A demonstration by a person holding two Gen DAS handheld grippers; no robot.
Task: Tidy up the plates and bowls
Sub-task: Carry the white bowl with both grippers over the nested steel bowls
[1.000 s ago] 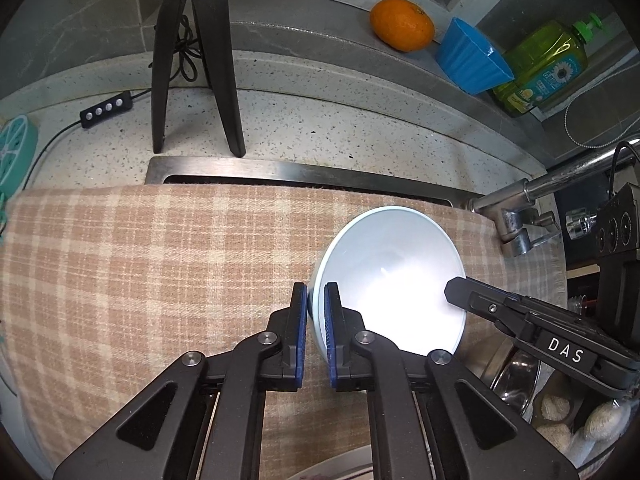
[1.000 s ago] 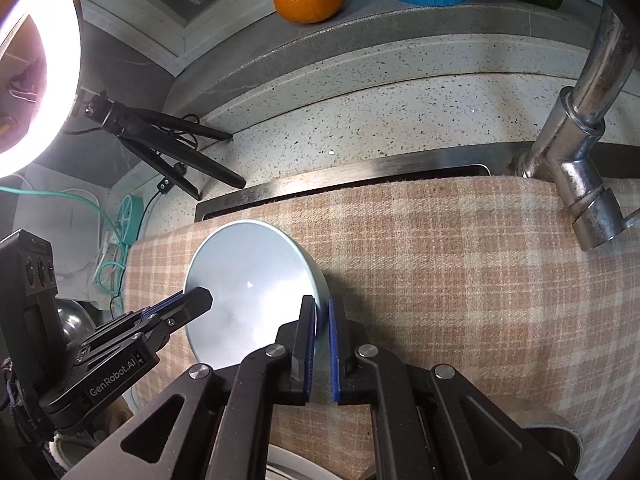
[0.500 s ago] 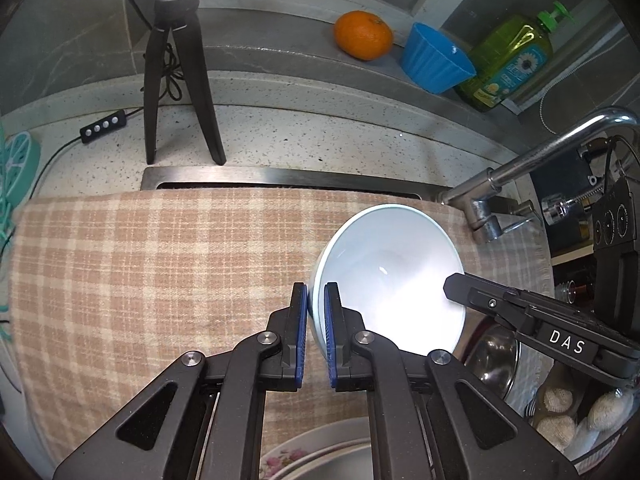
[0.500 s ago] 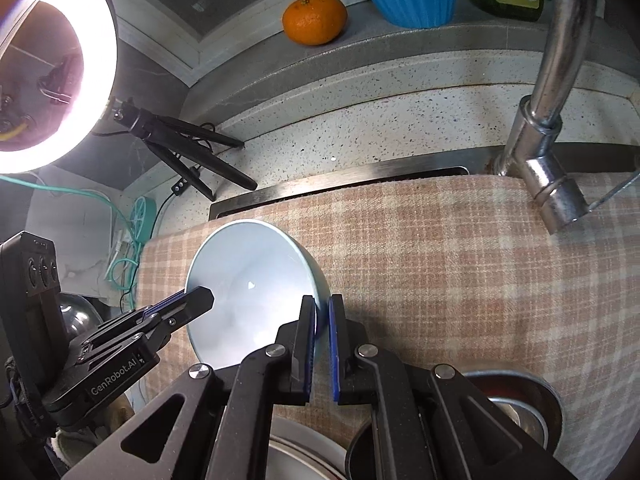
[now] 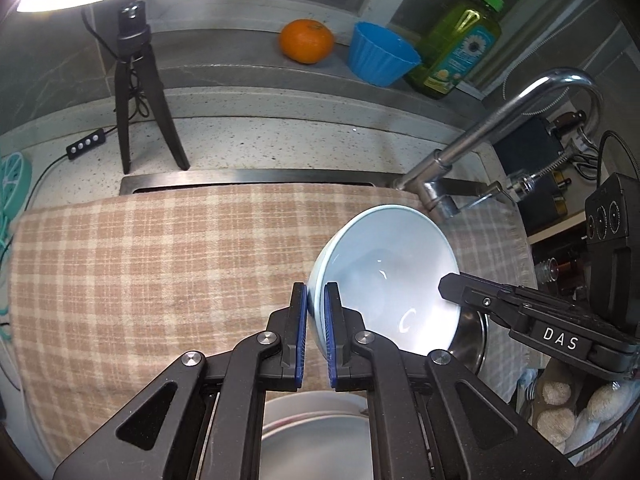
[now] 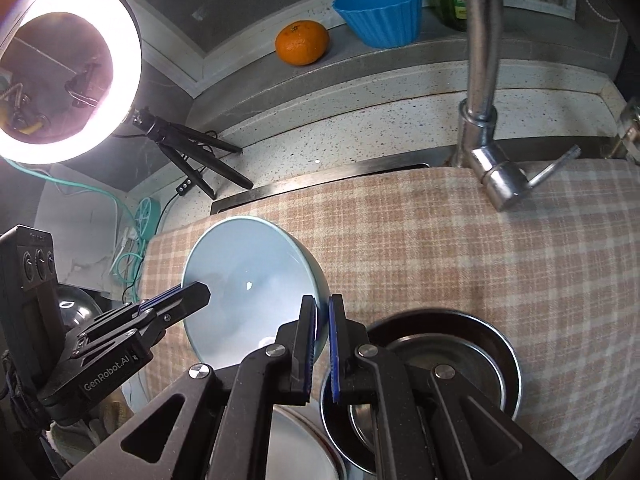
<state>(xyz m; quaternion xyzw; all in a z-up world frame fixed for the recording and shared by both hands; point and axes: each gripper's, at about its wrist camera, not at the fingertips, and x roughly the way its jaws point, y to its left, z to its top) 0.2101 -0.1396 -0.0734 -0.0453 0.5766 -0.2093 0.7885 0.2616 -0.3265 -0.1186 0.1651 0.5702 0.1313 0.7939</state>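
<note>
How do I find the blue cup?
Look at the grey ledge behind the checked cloth. The blue cup stands there between an orange and a green soap bottle. Only it has ribbed, flaring sides.

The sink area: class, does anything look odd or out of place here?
Yes: a checked cloth is spread over the sink, hiding the basin, and a ring light on a tripod stands on the counter.
</note>
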